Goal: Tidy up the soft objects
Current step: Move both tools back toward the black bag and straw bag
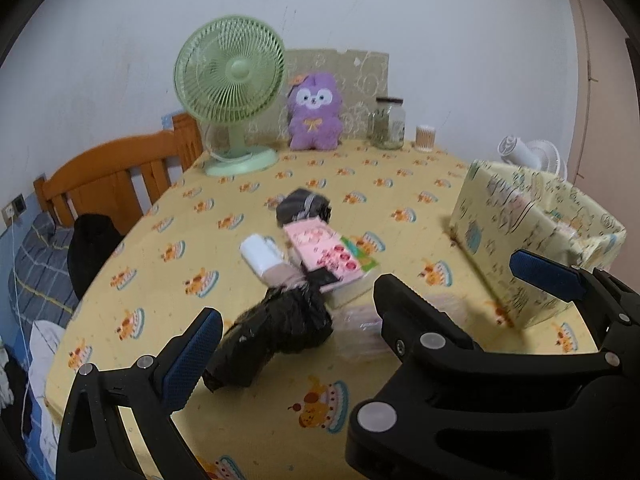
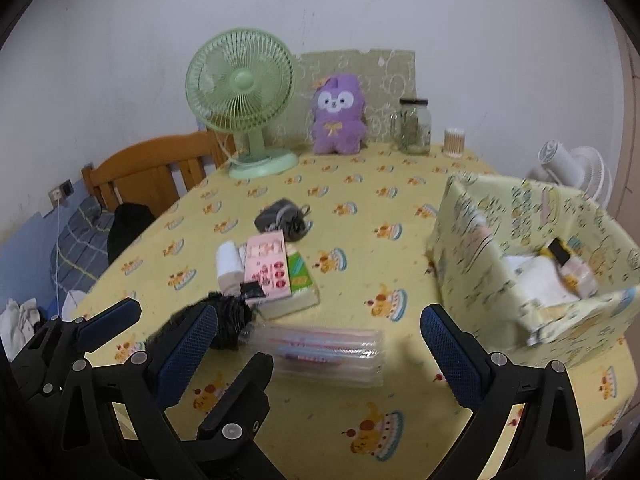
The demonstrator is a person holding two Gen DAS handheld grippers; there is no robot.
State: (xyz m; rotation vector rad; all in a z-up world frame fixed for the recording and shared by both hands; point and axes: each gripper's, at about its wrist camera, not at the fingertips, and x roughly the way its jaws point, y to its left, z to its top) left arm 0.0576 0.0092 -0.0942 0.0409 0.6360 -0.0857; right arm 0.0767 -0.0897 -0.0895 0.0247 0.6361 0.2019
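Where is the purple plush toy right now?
The purple plush toy sits upright at the table's far edge, between the green fan on its left and the glass jar on its right.

Both fisheye cameras sit low over the near edge of the table covered in a yellow cloth printed with cakes [image 1: 168, 216], each looking forward and a little downward across it toward the white back wall, where the pale green desk fan [image 1: 232, 84] and the purple plush animal [image 1: 315, 112] stand. The left wrist view is close to the crumpled black plastic bundle [image 1: 276, 332] and sees the yellow patterned fabric box [image 1: 532, 240] only from outside. The right wrist view sits further right, looking down into that box [image 2: 472, 240]; both share the fan [image 2: 242, 80], the plush [image 2: 339, 114] and the pink printed packet [image 2: 269, 268].
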